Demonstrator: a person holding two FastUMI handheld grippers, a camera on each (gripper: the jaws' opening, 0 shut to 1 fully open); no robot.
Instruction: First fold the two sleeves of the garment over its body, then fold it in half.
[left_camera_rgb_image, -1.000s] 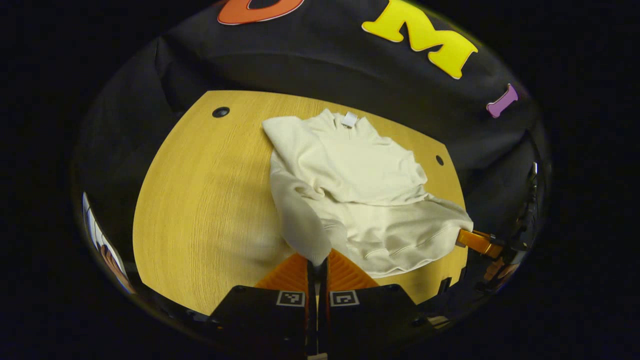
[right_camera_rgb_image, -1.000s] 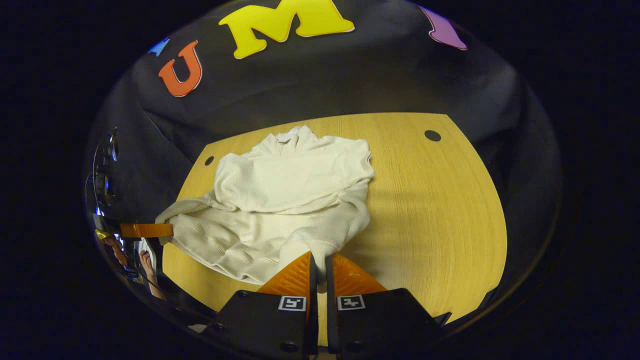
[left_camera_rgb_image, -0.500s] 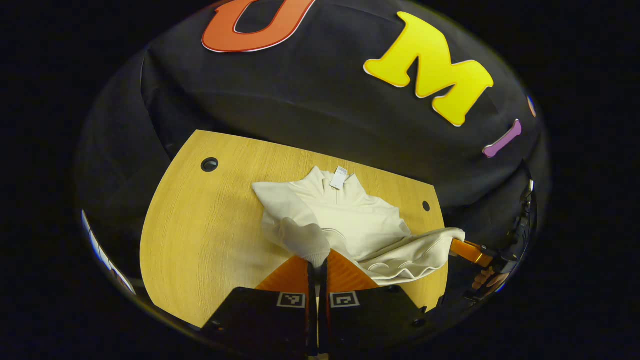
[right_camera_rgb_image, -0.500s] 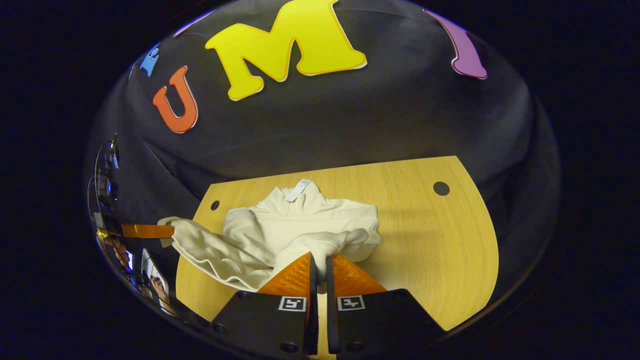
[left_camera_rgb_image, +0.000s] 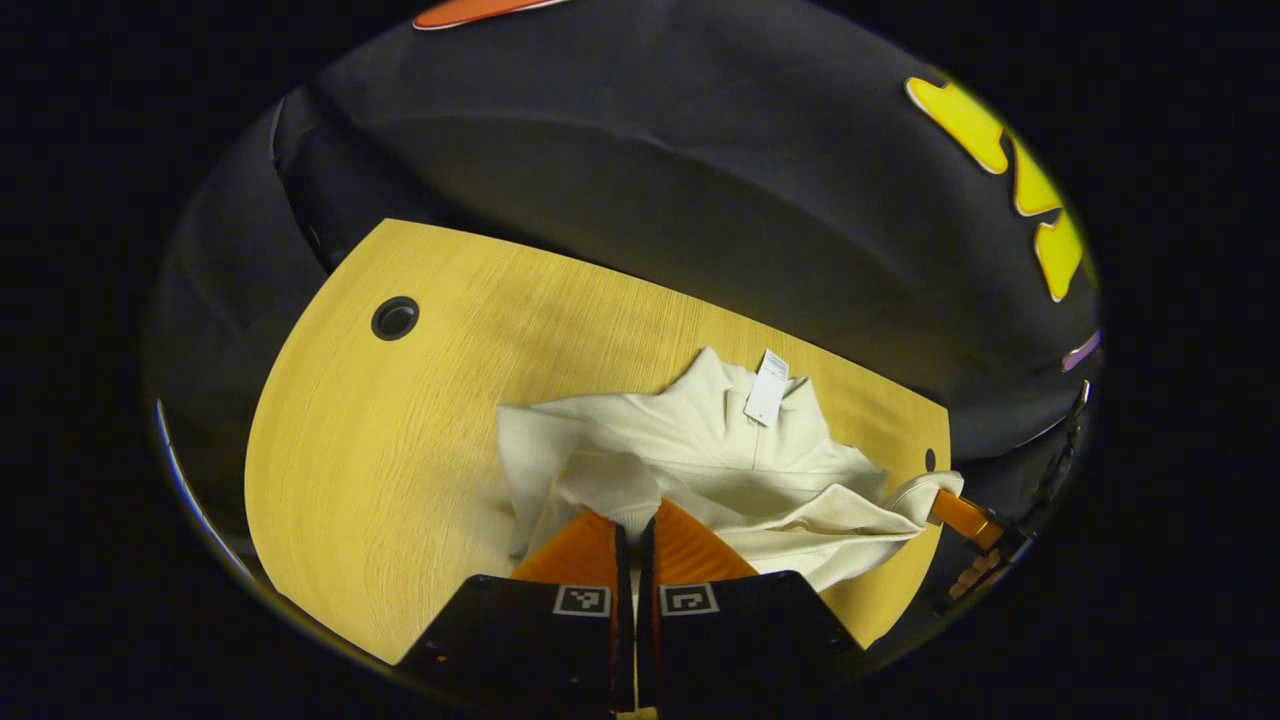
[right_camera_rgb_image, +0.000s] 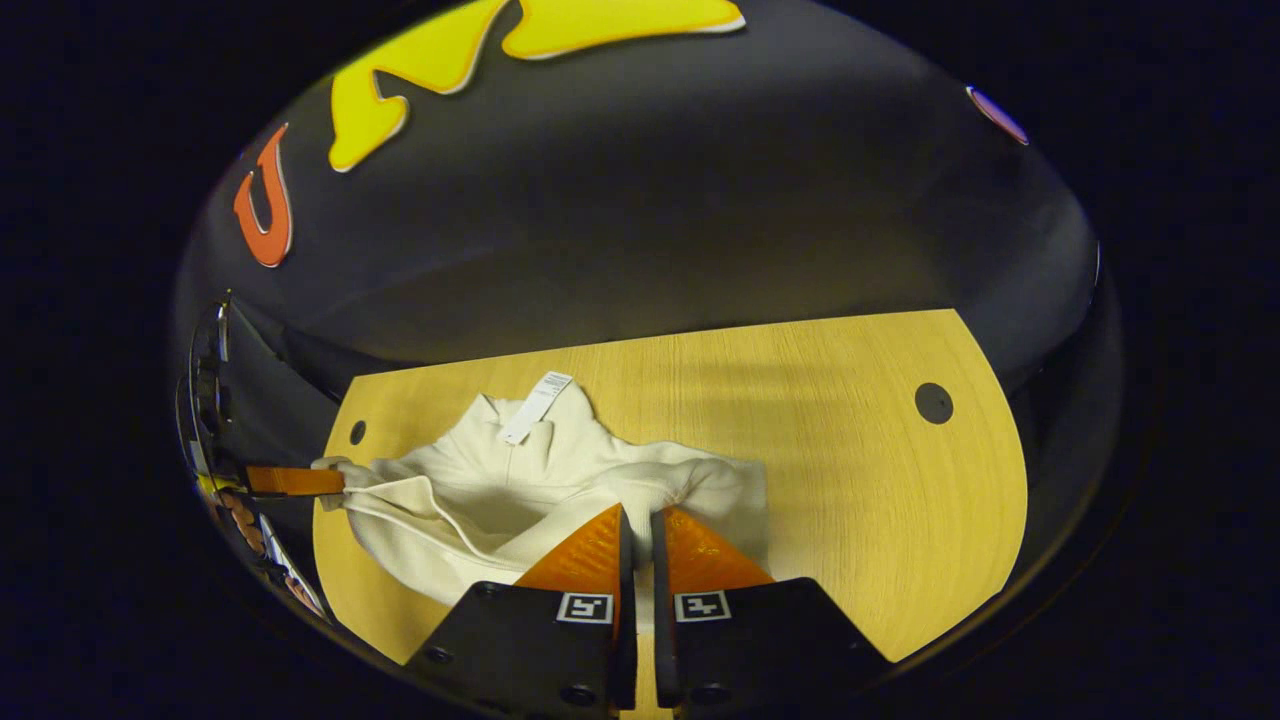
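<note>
Both grippers have carried the bottom hem of the sweater (left_camera_rgb_image: 700, 460) up and forward toward the collar since a second ago, so the cream body now lies bunched and nearly doubled over at the middle of the wooden table (left_camera_rgb_image: 400, 440). Left gripper (left_camera_rgb_image: 634, 520) has its fingers pressed together on a hem corner, cloth pinched between them. Right gripper (right_camera_rgb_image: 638, 520) likewise pinches the other hem corner, fingers closed on the fabric. Collar points at the booth wall, with a white tag (left_camera_rgb_image: 767, 386) flipped up on it; the same tag (right_camera_rgb_image: 535, 406) shows in the right gripper view. Lifted hem hangs as a loose fold between the two grippers, above the folded sleeves. Right gripper view shows the left gripper (right_camera_rgb_image: 300, 481) far left, at the table edge, gripping cloth. Table has dark round holes (left_camera_rgb_image: 395, 318) near its corners.
</note>
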